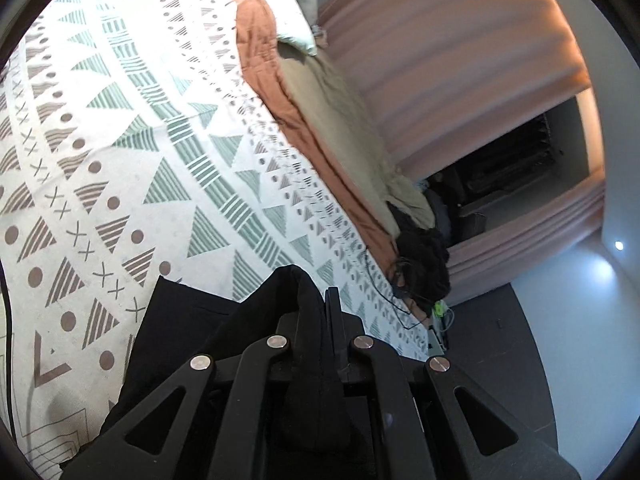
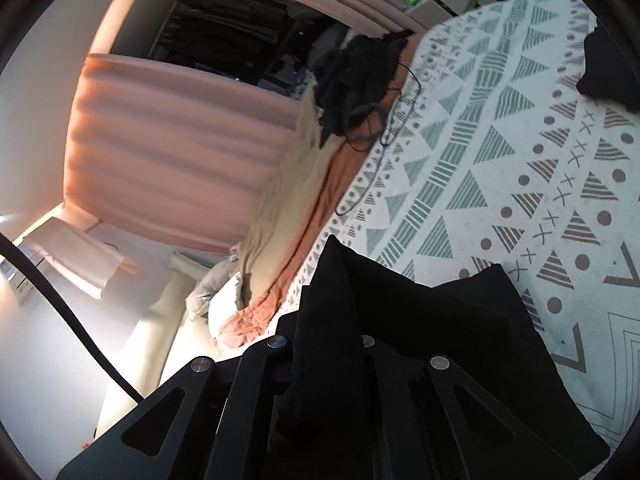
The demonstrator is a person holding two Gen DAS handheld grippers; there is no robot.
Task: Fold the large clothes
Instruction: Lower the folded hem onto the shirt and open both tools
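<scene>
Left gripper and right gripper each clamp the black garment, lifted at 6 o'clock over the patterned bedspread; keeping equal tension should square the fold.

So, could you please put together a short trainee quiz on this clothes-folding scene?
1. True or false: both grippers are shut on the black garment.
2. What does the garment hang over?
A. a wooden floor
B. a patterned bedspread
C. a sink
3. What colour are the curtains?

Key:
1. True; the left gripper and the right gripper each pinch black cloth.
2. B
3. Pink
</scene>
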